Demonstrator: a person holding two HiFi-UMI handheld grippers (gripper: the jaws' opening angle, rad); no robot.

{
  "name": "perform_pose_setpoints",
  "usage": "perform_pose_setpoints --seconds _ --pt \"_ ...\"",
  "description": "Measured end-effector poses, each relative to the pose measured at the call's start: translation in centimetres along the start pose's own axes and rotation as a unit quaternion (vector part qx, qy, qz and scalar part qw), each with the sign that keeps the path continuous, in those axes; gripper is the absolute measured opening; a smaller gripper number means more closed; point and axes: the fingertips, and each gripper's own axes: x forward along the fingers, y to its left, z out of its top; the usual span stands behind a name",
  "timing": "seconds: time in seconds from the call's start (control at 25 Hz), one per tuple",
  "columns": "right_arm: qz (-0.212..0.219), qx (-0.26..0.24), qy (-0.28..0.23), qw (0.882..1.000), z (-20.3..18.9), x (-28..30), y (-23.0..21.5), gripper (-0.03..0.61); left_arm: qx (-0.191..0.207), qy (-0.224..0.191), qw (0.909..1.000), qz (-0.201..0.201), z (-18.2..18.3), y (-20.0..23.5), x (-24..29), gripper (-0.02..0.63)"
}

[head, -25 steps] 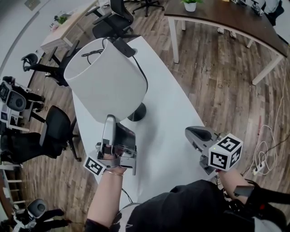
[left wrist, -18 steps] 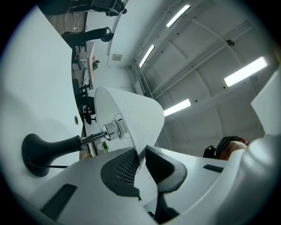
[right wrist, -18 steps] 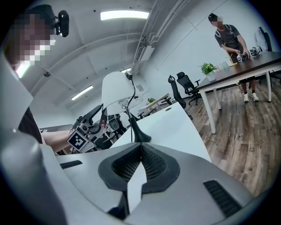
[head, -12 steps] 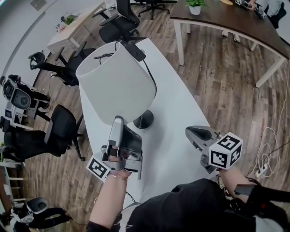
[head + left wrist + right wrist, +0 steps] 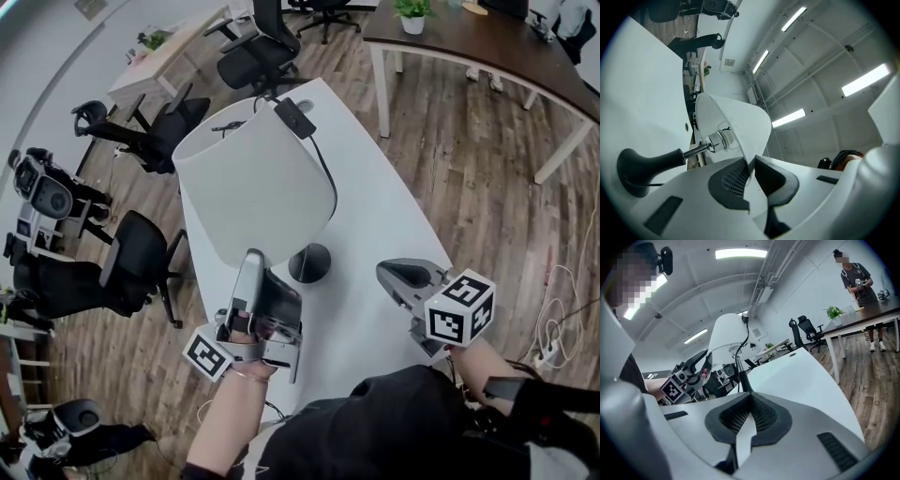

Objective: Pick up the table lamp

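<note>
**Head view:** The table lamp (image 5: 255, 187) fills the middle of the frame over the white desk (image 5: 375, 211). Its dark base (image 5: 309, 263) shows just below the shade's right edge. The left gripper (image 5: 251, 261) reaches up from the lower centre to the shade's lower rim. The right gripper (image 5: 392, 274) sits at lower right, well apart from the lamp.

**Left gripper view:** The left gripper (image 5: 751, 164) pinches the thin rim of the shade (image 5: 736, 124) between its pads. The base (image 5: 640, 166) lies at the left of the frame.

**Right gripper view:** The right gripper (image 5: 750, 397) has its jaws pressed together with nothing between them. The lamp (image 5: 727, 333) stands above them at upper centre, with the left gripper (image 5: 691, 366) at its left.
</note>
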Motion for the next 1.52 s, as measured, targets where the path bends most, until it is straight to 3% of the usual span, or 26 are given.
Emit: perform_pose_setpoints --seconds 0.4,0.56,0.6,0.68,0.72,0.92,1.24,1.52 --pt "0.03 -0.018 0.002 0.999 -2.0 3.0 5.1 0.015 -0.006 -0.006 1.0 0.0 0.9 -2.9 -5.1 0.038" --pt "0.039 -0.056 0.027 0.997 -4.0 5.0 7.3 0.017 -0.007 -0.005 1.0 -0.002 1.0 -3.8 -7.0 0.037" --pt "0.042 -0.071 0.037 0.996 -4.6 5.7 7.9 0.029 -0.007 -0.005 1.0 -0.002 0.9 -3.9 -7.4 0.038" --pt "0.056 -0.098 0.051 0.992 -5.3 7.3 9.0 0.199 -0.007 -0.004 1.0 -0.002 0.7 -4.1 -8.2 0.038" --pt "0.061 -0.111 0.056 0.99 -5.6 8.2 9.5 0.227 -0.007 -0.002 1.0 -0.002 0.6 -4.2 -8.6 0.041" --pt "0.052 -0.171 0.088 0.98 -6.5 12.8 10.0 0.23 -0.013 0.011 0.9999 -0.002 0.3 -4.5 -9.7 0.043" --pt "0.03 -0.149 0.099 0.983 -6.8 14.5 8.9 0.226 -0.024 -0.004 0.9997 -0.003 1.0 -4.3 -9.8 0.044" --pt "0.029 -0.122 0.104 0.987 -7.8 15.1 9.0 0.225 -0.006 -0.003 1.0 -0.007 1.1 -4.2 -9.9 0.049"
